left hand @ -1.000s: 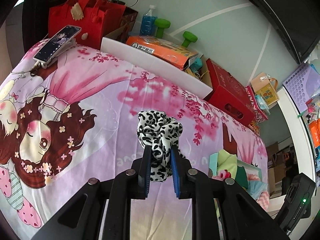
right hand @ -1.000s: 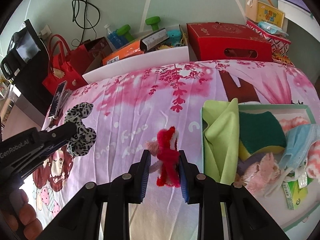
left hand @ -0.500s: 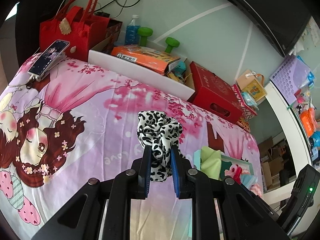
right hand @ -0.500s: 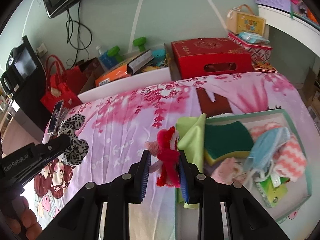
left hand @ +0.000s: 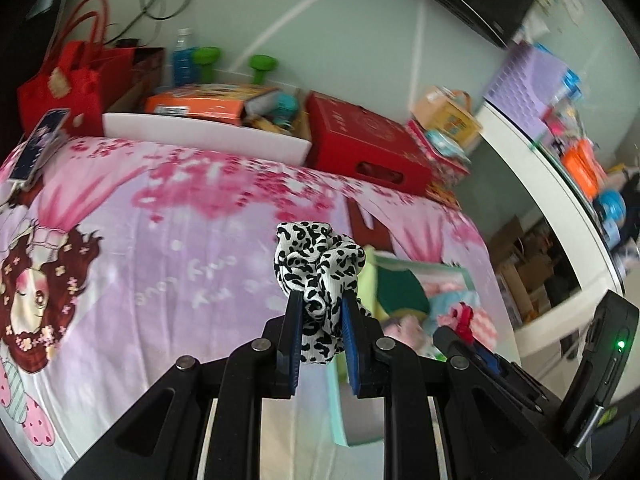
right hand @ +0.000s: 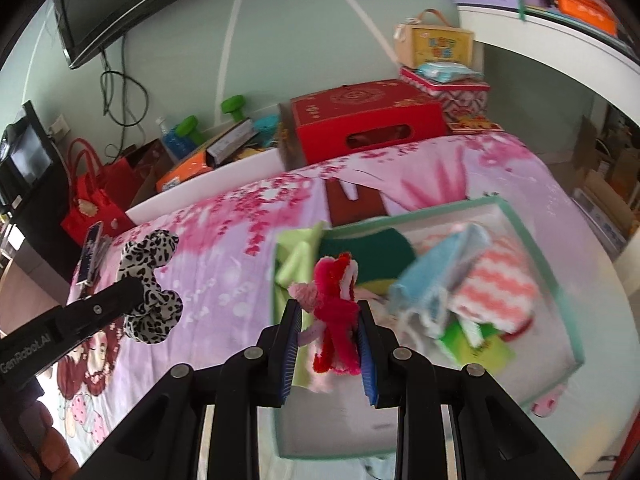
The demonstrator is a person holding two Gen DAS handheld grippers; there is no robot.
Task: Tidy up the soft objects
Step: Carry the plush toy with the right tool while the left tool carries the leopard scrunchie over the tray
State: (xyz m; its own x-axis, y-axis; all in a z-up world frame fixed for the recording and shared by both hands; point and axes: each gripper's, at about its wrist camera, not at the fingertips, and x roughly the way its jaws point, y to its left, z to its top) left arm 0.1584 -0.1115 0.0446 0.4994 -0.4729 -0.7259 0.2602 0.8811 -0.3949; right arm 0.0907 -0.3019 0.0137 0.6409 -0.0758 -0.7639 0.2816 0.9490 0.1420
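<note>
My left gripper (left hand: 319,312) is shut on a black-and-white leopard scrunchie (left hand: 316,264) and holds it above the pink bedsheet, just left of the green tray (left hand: 338,412). The scrunchie also shows in the right wrist view (right hand: 150,280). My right gripper (right hand: 328,320) is shut on a red and pink fuzzy toy (right hand: 336,304) and holds it over the near left part of the green tray (right hand: 536,232). The tray holds a lime cloth (right hand: 296,256), a dark green sponge (right hand: 368,252), a blue cloth (right hand: 444,268) and a pink-and-white striped cloth (right hand: 500,288).
A red box (right hand: 368,116), a white bin of boxes (left hand: 200,132) and a red bag (left hand: 68,80) stand along the bed's far edge. A phone (left hand: 38,148) lies at the far left of the bed. A white shelf (left hand: 540,184) is on the right.
Both grippers have moved right toward the tray with their loads. The right gripper now hangs over the tray's near left part instead of over the sheet.
</note>
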